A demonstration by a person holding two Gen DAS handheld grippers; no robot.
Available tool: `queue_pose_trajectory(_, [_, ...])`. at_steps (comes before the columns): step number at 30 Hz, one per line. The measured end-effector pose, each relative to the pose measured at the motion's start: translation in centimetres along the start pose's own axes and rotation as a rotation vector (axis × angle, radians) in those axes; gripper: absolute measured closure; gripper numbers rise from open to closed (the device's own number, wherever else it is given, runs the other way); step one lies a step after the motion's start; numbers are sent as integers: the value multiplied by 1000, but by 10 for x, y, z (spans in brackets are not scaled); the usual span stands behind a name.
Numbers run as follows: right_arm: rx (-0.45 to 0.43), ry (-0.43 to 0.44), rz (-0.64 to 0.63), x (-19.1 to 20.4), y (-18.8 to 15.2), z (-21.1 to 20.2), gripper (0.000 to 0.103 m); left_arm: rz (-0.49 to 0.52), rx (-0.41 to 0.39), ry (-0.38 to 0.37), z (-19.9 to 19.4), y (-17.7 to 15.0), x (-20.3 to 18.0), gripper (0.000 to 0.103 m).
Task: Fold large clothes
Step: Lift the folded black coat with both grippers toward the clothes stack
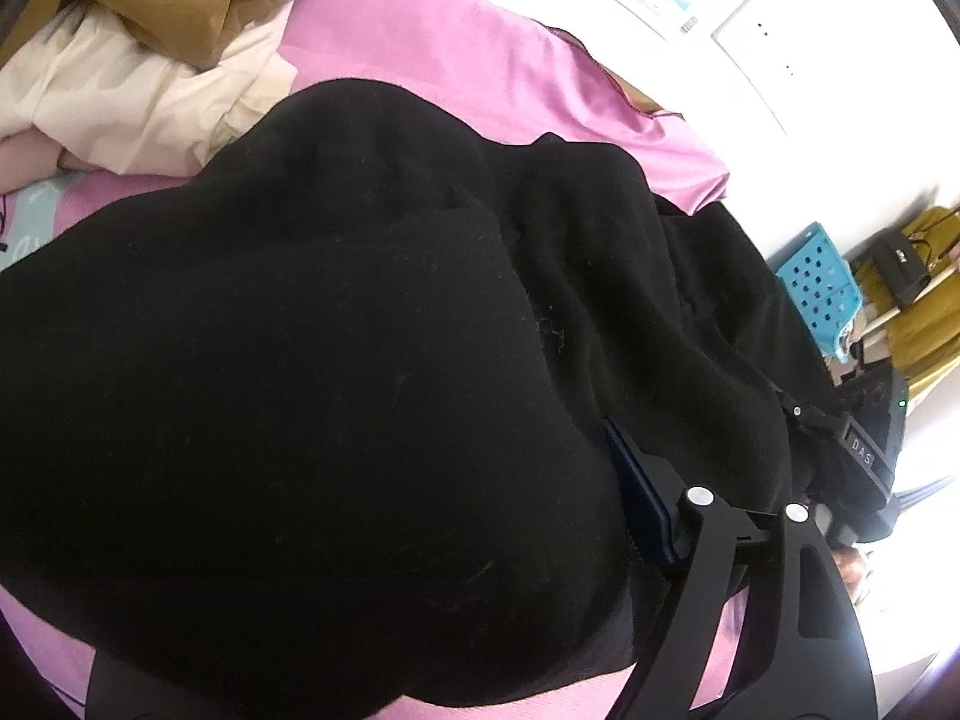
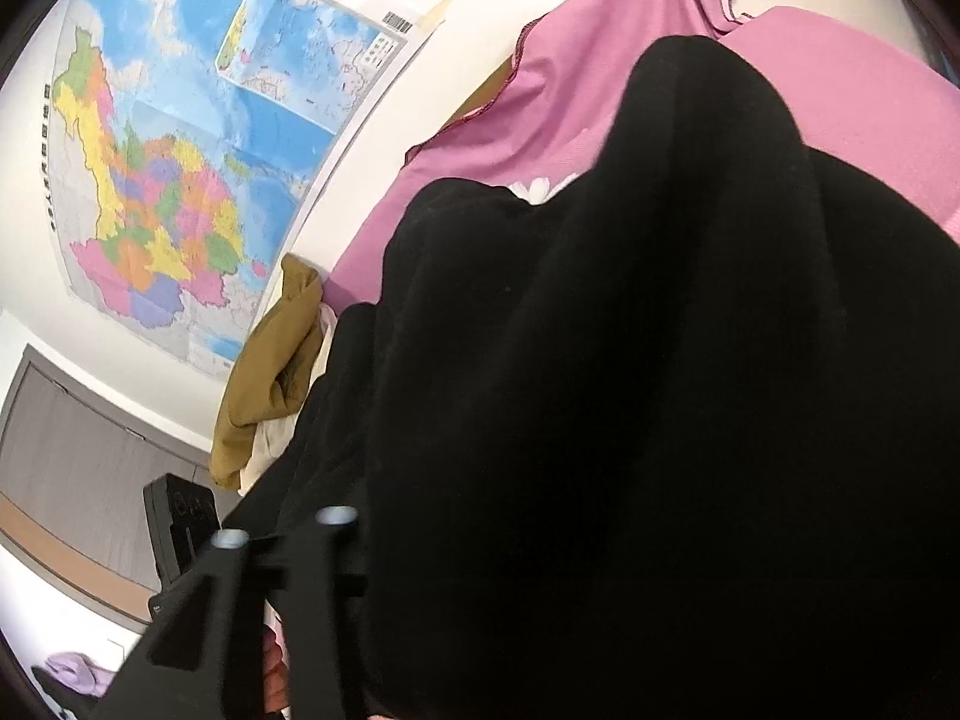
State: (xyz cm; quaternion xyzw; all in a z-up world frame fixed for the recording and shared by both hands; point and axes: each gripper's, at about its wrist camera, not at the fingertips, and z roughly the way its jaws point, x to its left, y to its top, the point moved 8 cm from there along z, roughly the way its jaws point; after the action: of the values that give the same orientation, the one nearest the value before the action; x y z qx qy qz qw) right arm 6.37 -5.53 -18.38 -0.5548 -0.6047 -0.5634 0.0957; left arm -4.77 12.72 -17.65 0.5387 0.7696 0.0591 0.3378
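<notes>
A large black garment (image 1: 336,396) fills both views and hangs in thick folds over the pink sheet (image 1: 480,48). In the left wrist view my left gripper (image 1: 648,480) is shut on the garment; one blue pad (image 1: 636,498) shows and cloth drapes over the other finger. In the right wrist view the black garment (image 2: 660,390) covers my right gripper (image 2: 336,480); its fingertips are buried in the cloth and only the black frame shows at the lower left. The right gripper body (image 1: 864,438) shows at the garment's right edge in the left wrist view.
A pile of white and brown clothes (image 1: 150,60) lies on the pink sheet at the far left. A blue perforated basket (image 1: 816,288) stands off the bed's right side. A colourful wall map (image 2: 198,168) hangs on the white wall. Brown clothing (image 2: 270,378) lies by the wall.
</notes>
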Motion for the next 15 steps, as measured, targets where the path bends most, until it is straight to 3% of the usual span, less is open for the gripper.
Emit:
queue_pose_trajectory(1, [2,11,4,1,0,-1,74,4,-2,1,0,0,0,41])
queue_pose_trajectory(4, [1,52,-7,15,1,-9,80,13,-8,-6,-9,4,-4,56])
queue_pose_trajectory(7, [-19,93,-54,40,7,-21,83,42,-16,-18,-19,12,-14,62])
queue_pose_trajectory(15, [-59,167,-175,113,23,-52,84,143,-106,-95,-78,51,-57,66])
